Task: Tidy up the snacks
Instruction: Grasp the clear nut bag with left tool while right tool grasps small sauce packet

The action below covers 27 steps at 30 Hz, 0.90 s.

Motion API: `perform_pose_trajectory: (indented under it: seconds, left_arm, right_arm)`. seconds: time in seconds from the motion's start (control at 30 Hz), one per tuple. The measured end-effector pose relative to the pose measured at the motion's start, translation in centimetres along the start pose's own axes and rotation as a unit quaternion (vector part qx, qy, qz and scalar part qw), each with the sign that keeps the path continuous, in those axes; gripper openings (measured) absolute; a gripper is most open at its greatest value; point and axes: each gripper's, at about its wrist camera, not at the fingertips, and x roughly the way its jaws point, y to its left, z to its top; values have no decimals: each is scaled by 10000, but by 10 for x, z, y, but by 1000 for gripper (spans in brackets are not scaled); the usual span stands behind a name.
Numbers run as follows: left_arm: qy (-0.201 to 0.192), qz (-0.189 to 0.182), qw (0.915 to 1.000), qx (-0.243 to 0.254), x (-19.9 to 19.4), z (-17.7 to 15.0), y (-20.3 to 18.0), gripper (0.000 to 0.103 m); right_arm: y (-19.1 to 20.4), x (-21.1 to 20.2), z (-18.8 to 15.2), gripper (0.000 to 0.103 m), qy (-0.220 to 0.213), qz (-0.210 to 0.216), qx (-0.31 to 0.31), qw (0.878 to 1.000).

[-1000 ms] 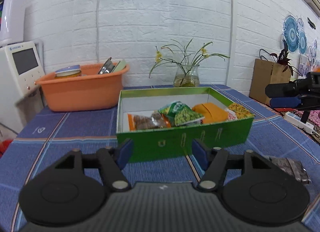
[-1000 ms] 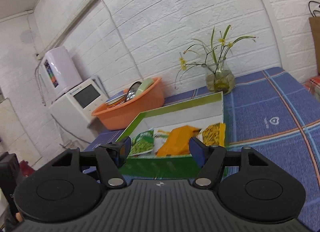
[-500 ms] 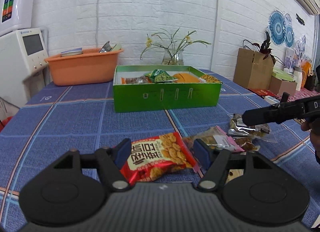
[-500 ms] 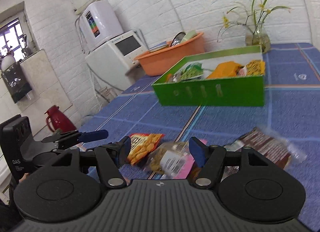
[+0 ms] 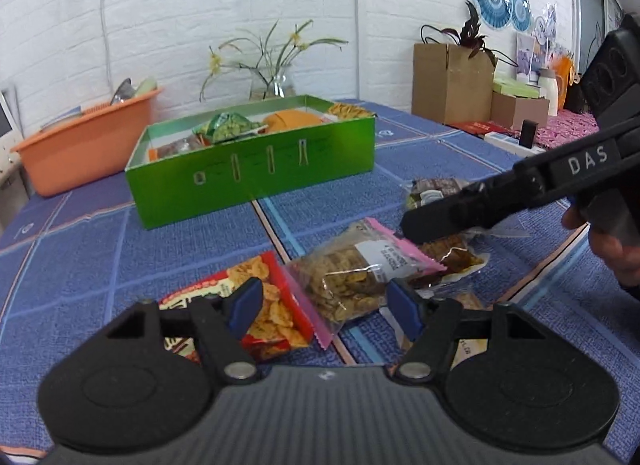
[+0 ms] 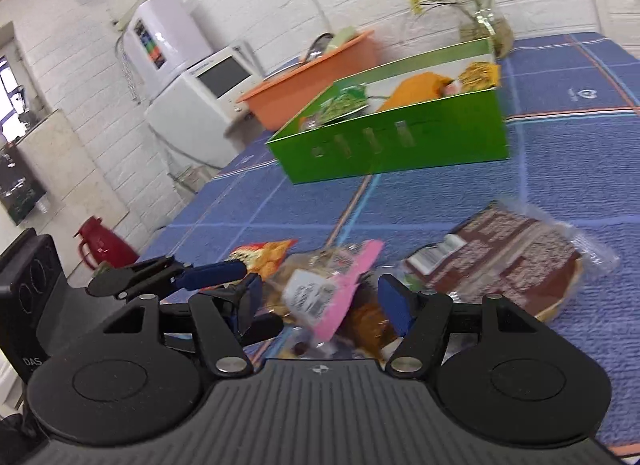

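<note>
A green box (image 5: 256, 161) (image 6: 396, 141) holding several snack packs stands on the blue cloth. In front of it lie loose snacks: a red chip bag (image 5: 256, 305) (image 6: 262, 253), a clear bag with a pink edge (image 5: 360, 269) (image 6: 328, 289), an orange-brown pack (image 5: 452, 257) and a brown cake pack (image 5: 436, 187) (image 6: 508, 253). My left gripper (image 5: 326, 309) is open, low over the red bag and the pink-edged bag. My right gripper (image 6: 320, 305) is open over the pink-edged bag; its finger also shows in the left wrist view (image 5: 460, 209).
An orange basin (image 5: 84, 141) (image 6: 316, 77) with utensils stands behind the box at the left. A glass vase with flowers (image 5: 272, 85) (image 6: 486, 27) stands by the wall. A white appliance (image 6: 200, 105) and a red jug (image 6: 100, 241) are beyond the table's left edge. Cardboard boxes (image 5: 452, 81) stand far right.
Both grippers have pulled back from the green box and come down low over the loose snacks at the front. The right gripper now reaches in close to the left one.
</note>
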Motion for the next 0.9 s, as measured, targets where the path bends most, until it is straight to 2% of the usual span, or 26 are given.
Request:
perform_pose_trajectory:
  seconds: [0.1, 0.27, 0.33, 0.4, 0.47, 0.63, 0.73, 0.8, 0.9]
  left_arm:
    - [47, -25, 10000, -10, -6, -2, -2, 70]
    - [-20, -591, 9982, -41, -20, -2, -10, 73]
    - [5, -460, 9989, 123, -14, -1, -17, 73]
    - [-4, -225, 9992, 323, -5, 2, -22, 73]
    - [-37, -197, 9988, 447, 1, 6, -19, 73]
    - [190, -719, 9942, 775, 17, 24, -2, 73]
    - [510, -1032, 9875, 1079, 34, 33, 1, 75]
    - [651, -1029, 9847, 1249, 44, 35, 1, 77]
    - [703, -1010, 9828, 1376, 55, 33, 0, 87]
  right_arm:
    - [-6, -6, -2, 103, -72, 22, 131, 9999]
    - [-7, -9, -4, 103, -84, 86, 183, 9998]
    - [-7, -5, 0, 103, -61, 42, 154, 9999]
    - [-7, -2, 5, 103, -54, -111, 42, 9999]
    - [-10, -5, 7, 103, -92, -321, -204, 9992]
    - [-36, -17, 5, 103, 14, -773, -453, 9960]
    - [-33, -28, 0, 103, -22, -451, -704, 9965]
    - [-23, -30, -1, 103, 20, -190, -1028, 9945]
    - [-11, -22, -1, 103, 255, 6, -1627, 9863]
